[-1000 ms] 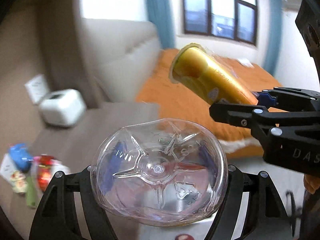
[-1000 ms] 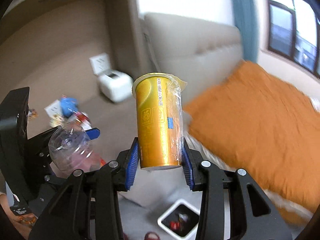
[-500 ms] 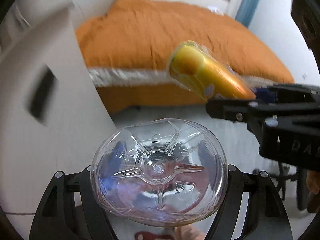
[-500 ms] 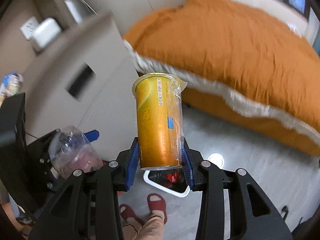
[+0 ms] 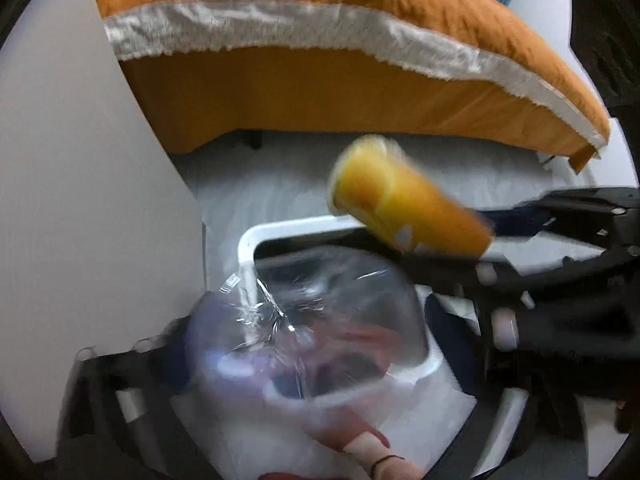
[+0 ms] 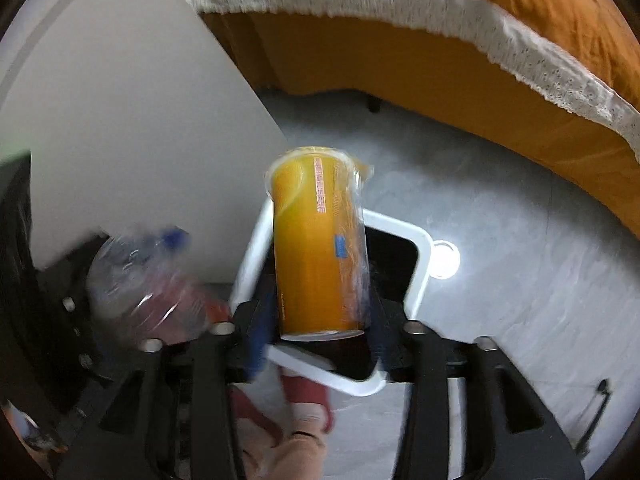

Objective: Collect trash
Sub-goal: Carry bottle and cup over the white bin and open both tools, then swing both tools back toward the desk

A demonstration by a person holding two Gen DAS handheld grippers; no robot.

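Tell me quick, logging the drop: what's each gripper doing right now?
Left gripper: jaws just opened, clear bottle between them, released.
Right gripper: jaws just opened, yellow cup between them, over the bin.

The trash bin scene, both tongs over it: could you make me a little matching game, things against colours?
Things:
1. cup
2. bottle
3. bin rim
4. slipper

Colours:
A. white
B. red
C. yellow
D. clear

Pairs: 1-C, 2-D, 3-A, 4-B
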